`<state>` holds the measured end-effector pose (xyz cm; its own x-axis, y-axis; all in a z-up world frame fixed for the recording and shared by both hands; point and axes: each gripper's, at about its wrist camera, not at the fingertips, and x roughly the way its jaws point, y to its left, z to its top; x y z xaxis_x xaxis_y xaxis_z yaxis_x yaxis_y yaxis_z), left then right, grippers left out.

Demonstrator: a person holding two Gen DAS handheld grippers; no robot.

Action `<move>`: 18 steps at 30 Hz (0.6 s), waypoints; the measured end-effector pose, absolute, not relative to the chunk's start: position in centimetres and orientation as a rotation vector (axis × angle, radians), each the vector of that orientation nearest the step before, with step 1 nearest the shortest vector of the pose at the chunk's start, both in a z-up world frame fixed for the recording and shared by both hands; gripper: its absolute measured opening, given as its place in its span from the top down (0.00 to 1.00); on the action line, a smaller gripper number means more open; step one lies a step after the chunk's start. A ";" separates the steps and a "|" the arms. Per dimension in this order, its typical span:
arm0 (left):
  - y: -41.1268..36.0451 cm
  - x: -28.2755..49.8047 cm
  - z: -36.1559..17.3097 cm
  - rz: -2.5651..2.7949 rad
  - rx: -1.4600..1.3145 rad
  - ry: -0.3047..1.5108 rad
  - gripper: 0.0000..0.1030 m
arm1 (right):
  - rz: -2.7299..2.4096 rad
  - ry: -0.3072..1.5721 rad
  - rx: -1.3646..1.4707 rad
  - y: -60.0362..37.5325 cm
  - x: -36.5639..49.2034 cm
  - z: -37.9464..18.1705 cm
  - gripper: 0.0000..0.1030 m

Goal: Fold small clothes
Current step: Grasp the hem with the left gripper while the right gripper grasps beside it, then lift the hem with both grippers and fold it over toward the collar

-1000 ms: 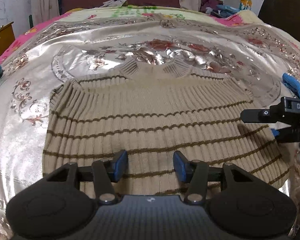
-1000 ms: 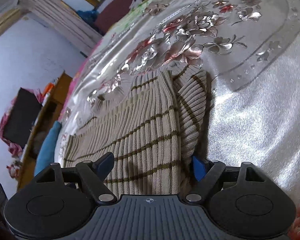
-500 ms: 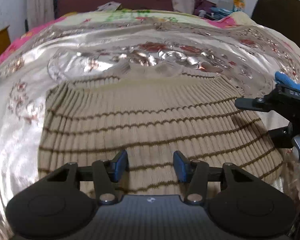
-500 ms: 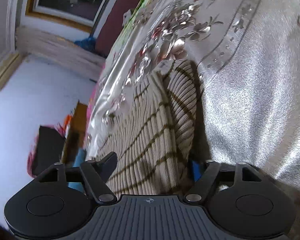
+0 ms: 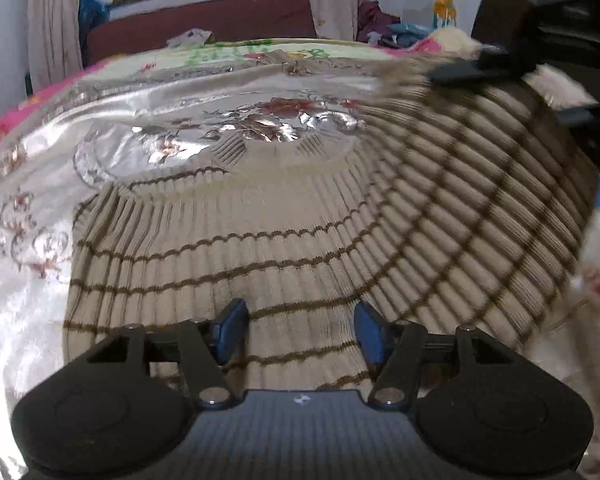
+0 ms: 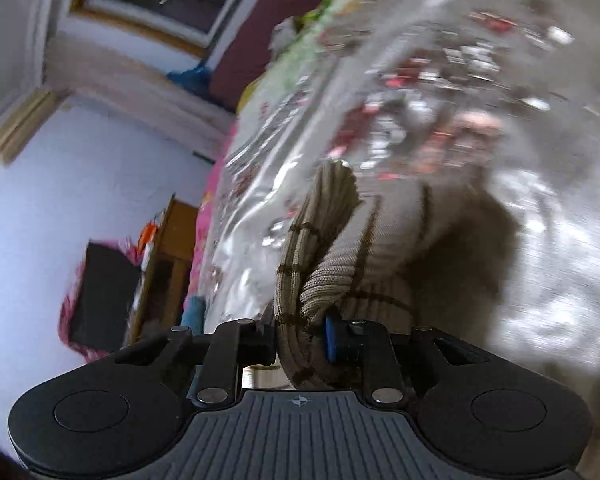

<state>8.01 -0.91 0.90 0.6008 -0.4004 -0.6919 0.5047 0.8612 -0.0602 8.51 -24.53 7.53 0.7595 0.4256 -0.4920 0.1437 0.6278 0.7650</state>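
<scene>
A beige ribbed sweater with thin brown stripes (image 5: 228, 248) lies on a shiny floral bedspread (image 5: 40, 184). My left gripper (image 5: 298, 330) is open and empty, low over the sweater's near hem. My right gripper (image 6: 300, 338) is shut on the sweater's right edge (image 6: 320, 264) and holds it lifted off the bed. In the left wrist view the right gripper (image 5: 484, 68) shows at the upper right with the raised sweater flap (image 5: 480, 200) hanging below it, blurred by motion.
A dark red headboard (image 5: 204, 24), curtains and a window stand behind the bed. Loose clothes (image 5: 384, 24) lie at the far right corner. A wooden cabinet (image 6: 164, 264) and a dark bag stand left of the bed in the right wrist view.
My right gripper has shut on the sweater's right edge and lifted it up and leftward over the body. My left gripper has stayed open near the hem.
</scene>
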 end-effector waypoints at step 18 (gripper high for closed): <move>11.9 6.8 1.9 -0.490 -0.216 0.881 0.41 | 0.235 1.018 0.456 -3.5 19.5 3.4 0.76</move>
<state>6.84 11.92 1.93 0.5355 -0.4947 -0.6845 0.3204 0.8689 -0.3774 19.51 -3.51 3.38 0.5110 0.3953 -0.7633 0.0204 0.8821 0.4706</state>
